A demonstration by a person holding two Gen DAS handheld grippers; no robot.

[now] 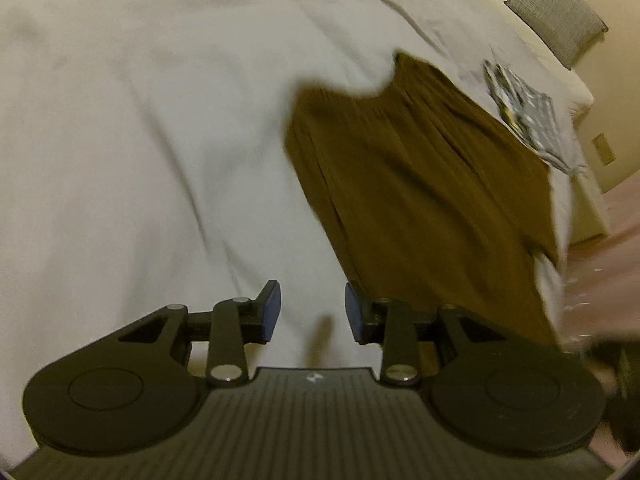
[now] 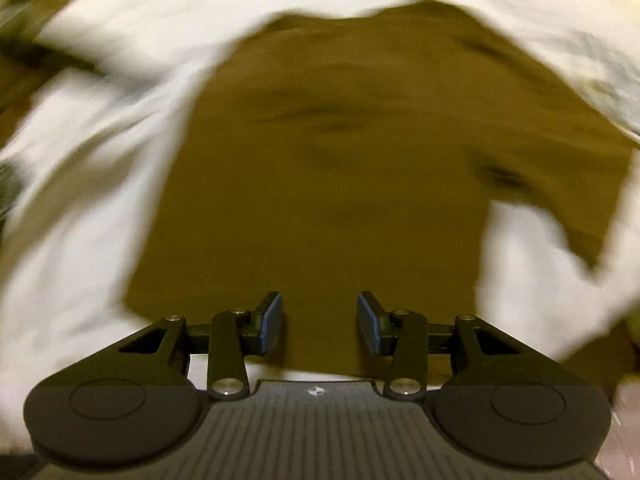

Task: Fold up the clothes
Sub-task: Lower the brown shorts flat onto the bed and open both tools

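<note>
Both claws stand open and empty. The left claw hangs over the white bedsheet, with the brown garment spread from about twelve to four o'clock of its pads, its nearest edge just beside the right-hand pad. The right claw hovers low over the same brown garment, which fills the middle of its view and runs under both pads toward twelve o'clock.

The cloth looks thin, soft and light, with long lengthwise ripples; it should drape and slide easily on the sheet, and a pinch would likely gather more than one layer. A corner or a straight hem at the garment's edge looks the surest place to grip, one claw to each end. Whether it lies in a single layer or already doubled over, blur keeps from telling.

The bed gives a soft, yielding, wrinkled support. At two o'clock in the left view lies a patterned folded cloth, beyond it a grey pillow, a pale wall and pinkish floor.
</note>
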